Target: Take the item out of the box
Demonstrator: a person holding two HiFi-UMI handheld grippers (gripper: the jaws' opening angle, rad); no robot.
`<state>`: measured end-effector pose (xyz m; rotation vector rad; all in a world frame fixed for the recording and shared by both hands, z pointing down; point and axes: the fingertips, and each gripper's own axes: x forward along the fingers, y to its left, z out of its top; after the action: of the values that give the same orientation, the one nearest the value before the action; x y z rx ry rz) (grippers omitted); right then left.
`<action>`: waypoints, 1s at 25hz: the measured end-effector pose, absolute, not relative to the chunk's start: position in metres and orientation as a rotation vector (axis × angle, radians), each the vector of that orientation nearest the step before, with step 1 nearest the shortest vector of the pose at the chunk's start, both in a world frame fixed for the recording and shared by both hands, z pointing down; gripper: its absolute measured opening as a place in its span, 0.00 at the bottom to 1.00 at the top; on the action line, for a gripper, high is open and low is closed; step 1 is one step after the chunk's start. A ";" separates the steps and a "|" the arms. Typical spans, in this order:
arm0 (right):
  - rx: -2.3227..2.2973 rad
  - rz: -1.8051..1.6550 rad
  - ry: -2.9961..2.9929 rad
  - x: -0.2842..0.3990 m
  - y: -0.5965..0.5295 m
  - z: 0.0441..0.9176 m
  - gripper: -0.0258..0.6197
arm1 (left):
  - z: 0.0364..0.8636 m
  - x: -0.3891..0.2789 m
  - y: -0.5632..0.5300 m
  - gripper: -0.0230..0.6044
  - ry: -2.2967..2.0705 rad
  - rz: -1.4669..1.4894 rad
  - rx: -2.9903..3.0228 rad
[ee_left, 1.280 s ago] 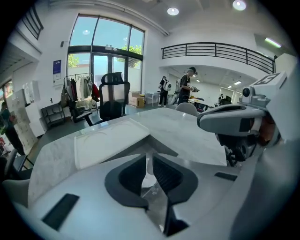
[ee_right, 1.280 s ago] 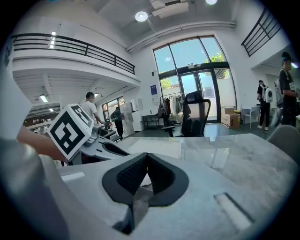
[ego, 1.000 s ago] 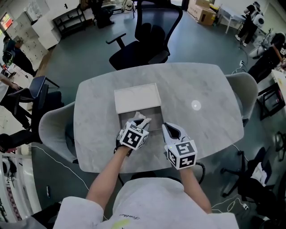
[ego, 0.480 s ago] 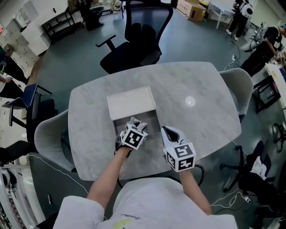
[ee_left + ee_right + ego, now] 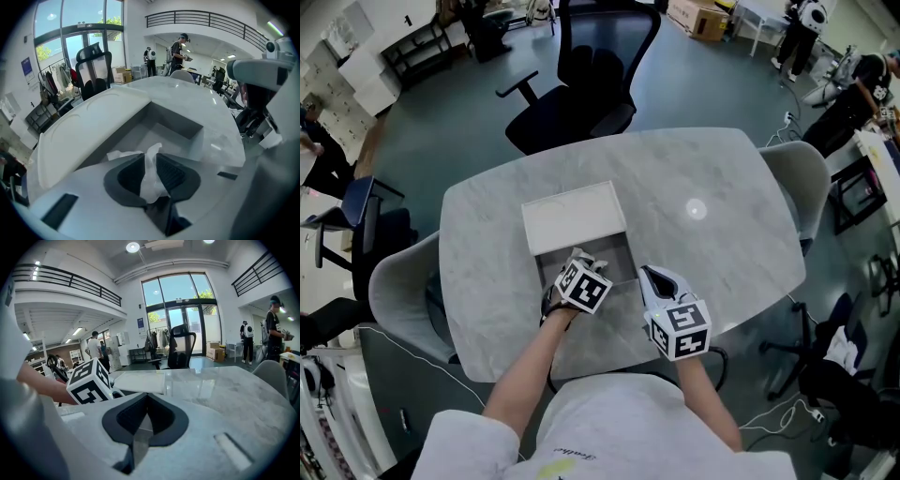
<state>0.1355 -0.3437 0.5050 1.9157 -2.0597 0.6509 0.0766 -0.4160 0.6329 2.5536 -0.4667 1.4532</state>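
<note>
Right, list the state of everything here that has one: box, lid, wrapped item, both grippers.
Box: open, lid off, standing on the table.
Lid: lying flat at the box's far side.
White wrapped item: wrapping between the left jaws, not yet clear of the box.
Left gripper: jaws closing on the wrapping.
Right gripper: jaws together, empty, beside the box.
</note>
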 end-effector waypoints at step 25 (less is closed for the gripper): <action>1.771 0.592 -2.223 0.134 -0.331 0.491 0.04 | 0.574 0.058 -0.408 0.08 -0.776 1.200 2.545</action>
<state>0.1344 -0.3307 0.4906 1.7713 -2.2234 0.5920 0.0585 -0.4078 0.5735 2.5449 -0.7761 1.2002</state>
